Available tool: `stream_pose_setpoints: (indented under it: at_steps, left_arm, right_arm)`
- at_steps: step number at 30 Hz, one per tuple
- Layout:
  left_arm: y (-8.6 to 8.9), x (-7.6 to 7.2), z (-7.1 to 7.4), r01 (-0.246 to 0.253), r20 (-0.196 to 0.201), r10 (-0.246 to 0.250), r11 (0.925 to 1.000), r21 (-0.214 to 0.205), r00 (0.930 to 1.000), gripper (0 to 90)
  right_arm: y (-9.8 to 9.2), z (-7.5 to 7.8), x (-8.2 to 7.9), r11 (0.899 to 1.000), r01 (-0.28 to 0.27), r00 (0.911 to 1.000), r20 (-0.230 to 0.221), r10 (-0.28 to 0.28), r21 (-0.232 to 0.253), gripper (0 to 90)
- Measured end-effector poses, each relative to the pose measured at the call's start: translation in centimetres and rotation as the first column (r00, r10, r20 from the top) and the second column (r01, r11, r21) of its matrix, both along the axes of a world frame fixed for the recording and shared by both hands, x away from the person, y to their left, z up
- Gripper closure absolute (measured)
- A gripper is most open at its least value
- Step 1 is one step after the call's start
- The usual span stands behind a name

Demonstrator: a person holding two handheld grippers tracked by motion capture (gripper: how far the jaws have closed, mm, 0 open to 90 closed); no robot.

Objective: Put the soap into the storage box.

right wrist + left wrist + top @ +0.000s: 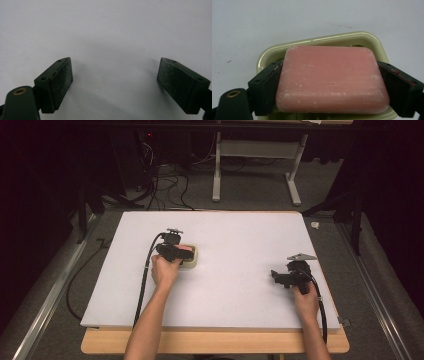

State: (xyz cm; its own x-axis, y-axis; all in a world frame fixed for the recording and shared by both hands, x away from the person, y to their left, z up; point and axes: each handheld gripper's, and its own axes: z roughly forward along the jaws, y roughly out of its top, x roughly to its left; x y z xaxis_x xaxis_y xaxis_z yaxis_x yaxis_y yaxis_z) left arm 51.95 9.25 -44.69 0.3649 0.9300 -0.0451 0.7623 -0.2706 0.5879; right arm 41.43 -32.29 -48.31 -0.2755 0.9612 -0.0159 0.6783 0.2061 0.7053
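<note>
A pink bar of soap (332,80) lies over a pale green soap dish (352,37), whose rim shows behind and beside it. My left gripper (329,67) is shut on the soap, one black jaw pressed against each short side. From above, the left gripper (172,250) sits left of centre on the white board, at the dish (194,262), with a sliver of the soap (186,248) visible. My right gripper (280,277) hovers at the right side of the board. It stands open (115,67) with bare white surface between its jaws.
The white board (240,235) covers a wooden table (215,342). Cables trail from both grippers toward the front edge. Beyond the far edge are a grey floor, a white table frame (260,165) and loose cables (165,185).
</note>
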Motion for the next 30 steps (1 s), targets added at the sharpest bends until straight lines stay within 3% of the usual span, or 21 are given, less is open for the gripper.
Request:
stream_pose_setpoints:
  at_steps: [7,13,30]
  left_arm:
    - [-0.1,0.0,-0.1,-0.002,0.000,0.002,0.9999,0.016,1.0000,13.8]
    - [0.1,-0.3,0.6,0.000,0.041,0.000,1.0000,-0.001,0.9992,13.7]
    - [0.5,-1.9,2.7,0.044,0.101,-0.042,0.9988,-0.023,0.9940,14.2]
  right_arm:
    - [0.0,0.0,0.0,1.000,0.001,1.0000,0.000,-0.001,0.001,13.7]
    - [0.0,0.0,0.0,1.000,0.000,1.0000,0.000,0.000,0.000,13.6]
    - [0.0,0.0,0.0,1.000,0.000,1.0000,0.000,0.000,0.001,13.7]
